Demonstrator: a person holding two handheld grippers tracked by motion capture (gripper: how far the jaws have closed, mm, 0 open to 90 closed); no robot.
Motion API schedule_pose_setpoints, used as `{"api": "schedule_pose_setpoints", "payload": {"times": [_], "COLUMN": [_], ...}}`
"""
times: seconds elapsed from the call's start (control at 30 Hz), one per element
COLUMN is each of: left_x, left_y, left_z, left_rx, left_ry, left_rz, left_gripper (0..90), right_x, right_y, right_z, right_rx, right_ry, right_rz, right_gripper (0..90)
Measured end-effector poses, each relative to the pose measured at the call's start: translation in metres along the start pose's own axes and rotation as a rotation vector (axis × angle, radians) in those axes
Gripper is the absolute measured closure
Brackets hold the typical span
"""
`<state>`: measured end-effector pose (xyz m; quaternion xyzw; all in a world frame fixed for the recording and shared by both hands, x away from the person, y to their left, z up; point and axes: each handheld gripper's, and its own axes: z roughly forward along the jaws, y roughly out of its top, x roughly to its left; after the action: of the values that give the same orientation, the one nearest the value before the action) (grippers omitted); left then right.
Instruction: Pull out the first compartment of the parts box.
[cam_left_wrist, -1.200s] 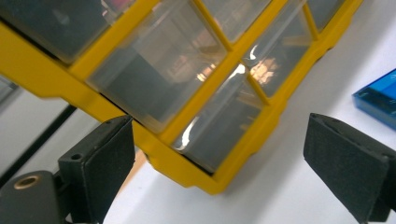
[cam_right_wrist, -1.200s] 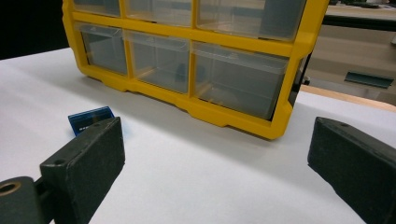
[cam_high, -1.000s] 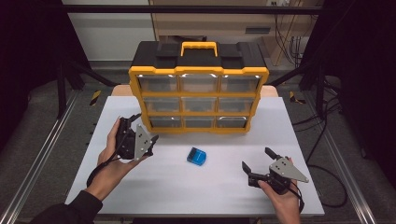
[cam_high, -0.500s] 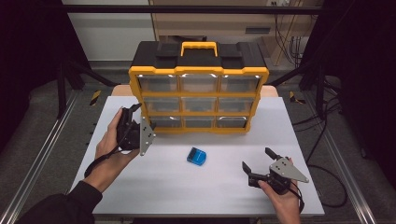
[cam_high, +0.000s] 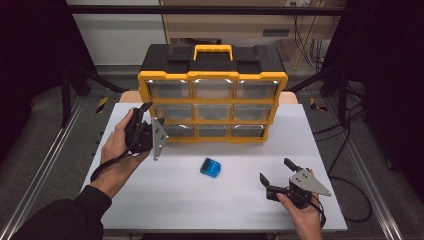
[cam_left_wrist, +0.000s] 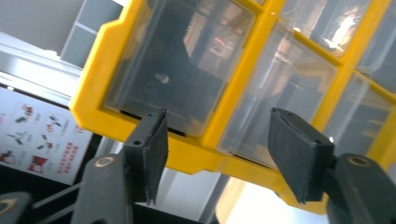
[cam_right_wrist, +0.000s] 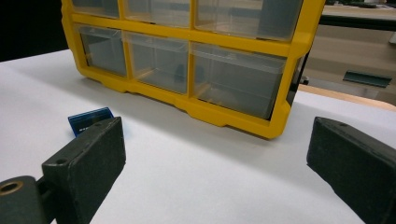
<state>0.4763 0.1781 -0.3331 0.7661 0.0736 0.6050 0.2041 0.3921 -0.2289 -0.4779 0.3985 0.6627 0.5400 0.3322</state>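
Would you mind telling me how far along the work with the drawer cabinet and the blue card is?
Nothing looks done: every drawer of the yellow cabinet appears shut, and the blue card lies on the table. In hand: the open left hand-held gripper is at the cabinet's lower-left drawer. Opening it and handling the card likely remain; the right hand-held gripper rests open.

White table (cam_high: 165, 195), dark grey floor (cam_high: 45, 150)

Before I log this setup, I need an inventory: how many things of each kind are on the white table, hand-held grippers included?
Yellow and black drawer organizer: 1
Small blue card-like item: 1
Hand-held grippers, left hand-held gripper and right hand-held gripper: 2
Total: 4
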Motion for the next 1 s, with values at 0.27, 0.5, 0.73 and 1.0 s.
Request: {"api": "schedule_pose_setpoints", "payload": {"times": [0.27,0.5,0.73,1.0], "left_x": [0.005,0.012,0.019,0.023], "left_y": [0.009,0.011,0.018,0.021], "left_z": [0.001,0.010,0.019,0.031], "left_rx": [-0.016,0.007,0.018,0.031], "left_ry": [0.065,0.109,0.152,0.172], "left_rz": [0.077,0.135,0.181,0.224], "left_gripper": [53.5,57.0,60.4,62.5], "right_x": [-0.001,0.000,0.000,-0.001], "right_y": [0.000,0.000,-0.001,-0.001], "right_z": [0.000,0.000,0.001,0.000], "right_rx": [0.000,0.000,0.005,0.005], "right_ry": [0.001,-0.001,0.001,-0.001], "right_rz": [0.001,-0.002,-0.002,0.000], "right_gripper": [5.1,5.0,5.0,5.0]}}
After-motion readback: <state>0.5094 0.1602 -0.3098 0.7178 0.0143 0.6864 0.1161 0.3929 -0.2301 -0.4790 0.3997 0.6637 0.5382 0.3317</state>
